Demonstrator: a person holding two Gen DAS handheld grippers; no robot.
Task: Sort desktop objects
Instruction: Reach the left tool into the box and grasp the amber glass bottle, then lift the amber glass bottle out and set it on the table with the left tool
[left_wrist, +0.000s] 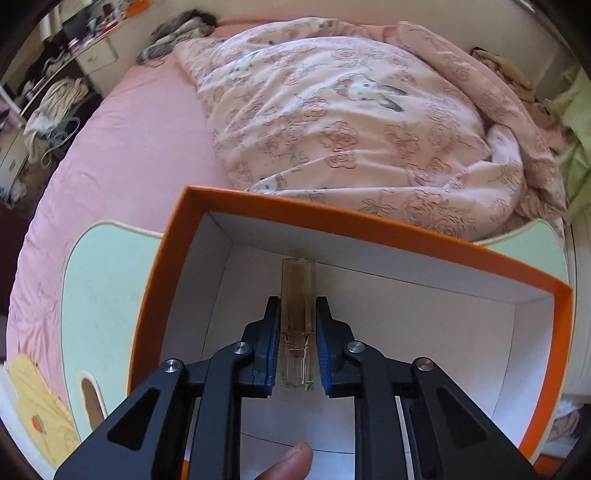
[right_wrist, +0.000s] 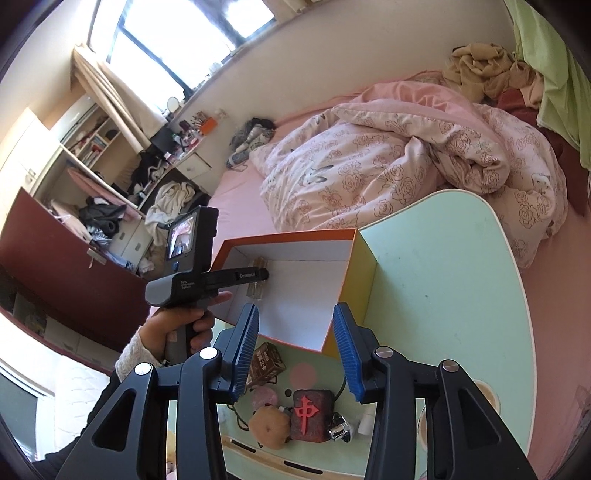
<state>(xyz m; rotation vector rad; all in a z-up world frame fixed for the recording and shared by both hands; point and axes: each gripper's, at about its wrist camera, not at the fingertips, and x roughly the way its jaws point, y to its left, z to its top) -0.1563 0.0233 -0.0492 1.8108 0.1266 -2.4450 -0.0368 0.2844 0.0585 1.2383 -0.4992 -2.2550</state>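
Left wrist view first: a small clear glass perfume bottle (left_wrist: 298, 317) is clamped between the blue pads of the left tool (left_wrist: 297, 343), the jaws drawn in narrow against its flat sides, and it is held low inside the orange box (left_wrist: 258, 206), nose-down toward the white floor of the box. That steep downward carry is judged to be for setting the bottle on the bottom rather than dropping it. Whether the bottle's far end is already touching the box floor cannot be told from here. Nothing else is seen inside the box; only the bottle and the tool fingers are in it. A fingertip (left_wrist: 291, 465) of the holding hand is caught at the bottom edge. Over to the right wrist view: the right tool (right_wrist: 295, 350) is held partly spread with nothing between its pads, hanging above the pale green counter (right_wrist: 461, 277) near the box's near wall. Below it the unsorted items are waiting on the counter: a red-marked mahjong-tile plush (right_wrist: 310, 413), a tan round plush (right_wrist: 267, 426), a small brown carton (right_wrist: 266, 363) and a shiny metal piece (right_wrist: 341, 430), all close together. The next pick is judged likely to come from this cluster. Behind the counter, the bed is covered by a crumpled pink duvet (right_wrist: 369, 166).
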